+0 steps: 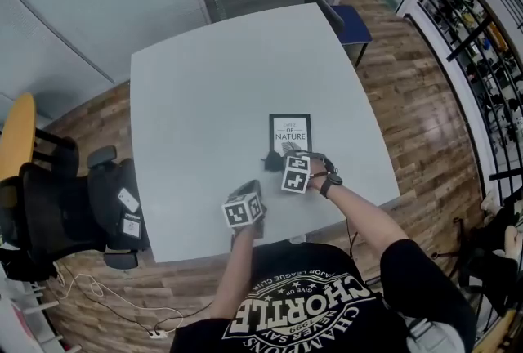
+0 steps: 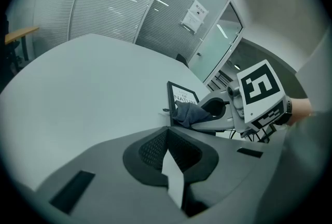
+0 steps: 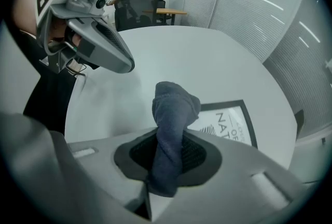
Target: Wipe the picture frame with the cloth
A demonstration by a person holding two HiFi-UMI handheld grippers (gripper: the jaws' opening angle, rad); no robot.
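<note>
A black-edged picture frame point(image 1: 290, 133) with white printed art lies flat on the pale grey table point(image 1: 204, 98), near its right front. My right gripper point(image 1: 279, 161) is shut on a dark blue cloth point(image 1: 273, 162), which hangs bunched just at the frame's near edge. In the right gripper view the cloth point(image 3: 174, 111) rises from between the jaws of the right gripper point(image 3: 166, 153), with the frame point(image 3: 231, 124) just beyond. My left gripper point(image 1: 249, 189) hovers left of it, shut and empty point(image 2: 167, 140). From there I see the frame point(image 2: 181, 96), cloth point(image 2: 189, 113) and right gripper point(image 2: 207, 119).
A black office chair point(image 1: 73, 200) stands left of the table and a blue chair point(image 1: 347, 20) at its far edge. Racks point(image 1: 478, 41) line the right wall. Cables point(image 1: 122, 306) lie on the wooden floor. The left gripper point(image 3: 98, 36) shows in the right gripper view.
</note>
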